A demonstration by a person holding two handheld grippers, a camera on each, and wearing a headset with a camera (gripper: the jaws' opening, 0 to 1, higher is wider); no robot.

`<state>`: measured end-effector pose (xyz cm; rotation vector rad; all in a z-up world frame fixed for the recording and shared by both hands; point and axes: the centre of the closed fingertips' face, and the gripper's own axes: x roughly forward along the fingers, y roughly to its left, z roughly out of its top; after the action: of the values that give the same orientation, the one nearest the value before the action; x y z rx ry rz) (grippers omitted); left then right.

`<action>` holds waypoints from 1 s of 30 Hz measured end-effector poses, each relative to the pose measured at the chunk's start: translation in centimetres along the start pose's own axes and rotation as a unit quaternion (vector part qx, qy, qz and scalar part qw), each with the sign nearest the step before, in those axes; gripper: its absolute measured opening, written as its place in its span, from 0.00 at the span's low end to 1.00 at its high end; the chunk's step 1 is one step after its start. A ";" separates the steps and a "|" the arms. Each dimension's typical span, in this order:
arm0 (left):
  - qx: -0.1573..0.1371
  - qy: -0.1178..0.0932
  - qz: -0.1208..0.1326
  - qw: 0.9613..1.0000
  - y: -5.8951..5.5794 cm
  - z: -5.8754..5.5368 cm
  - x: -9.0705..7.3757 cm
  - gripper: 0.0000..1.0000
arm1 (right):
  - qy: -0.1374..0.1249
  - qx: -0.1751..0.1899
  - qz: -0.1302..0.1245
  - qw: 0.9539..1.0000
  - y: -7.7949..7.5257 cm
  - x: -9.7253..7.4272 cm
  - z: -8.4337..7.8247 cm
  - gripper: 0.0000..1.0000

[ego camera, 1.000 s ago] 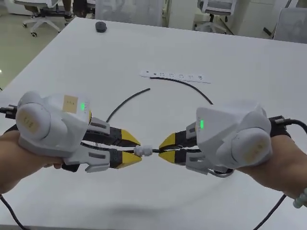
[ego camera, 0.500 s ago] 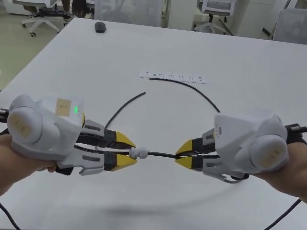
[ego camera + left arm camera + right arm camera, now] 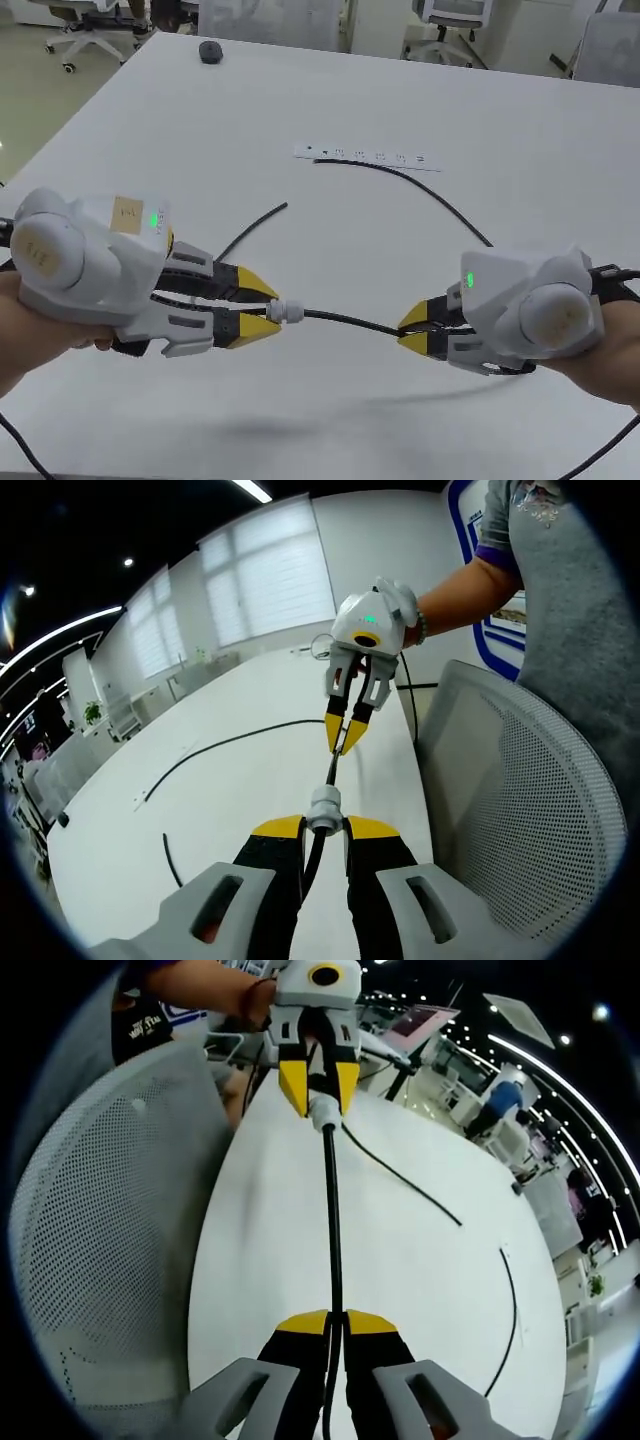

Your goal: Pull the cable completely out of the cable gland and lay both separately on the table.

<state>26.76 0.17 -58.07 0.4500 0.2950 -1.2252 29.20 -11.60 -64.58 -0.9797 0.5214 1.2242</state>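
While the left gripper [image 3: 272, 312] is clamping the cable gland [image 3: 287, 311] at lower centre | right gripper [image 3: 405, 333] is pinching the cable [image 3: 345, 320] at lower right | cable is lying left-right between both jaws, above the table [image 3: 300, 90]

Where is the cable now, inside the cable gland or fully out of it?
Inside: the cable runs through the cable gland in the left gripper to the right gripper.

White table [image 3: 520, 110] carries a power strip [image 3: 366, 156], black cable [image 3: 432, 194] and dark object [image 3: 210, 52].
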 end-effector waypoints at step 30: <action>-0.006 0.019 -0.002 1.000 -0.5 -0.2 0.9 0.15 | -0.042 0.045 0.005 0.998 0.5 -0.3 2.9 0.04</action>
<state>26.61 -0.66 -58.75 0.4637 0.3356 -1.2193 28.13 -9.27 -63.02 -0.8464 0.5108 1.2346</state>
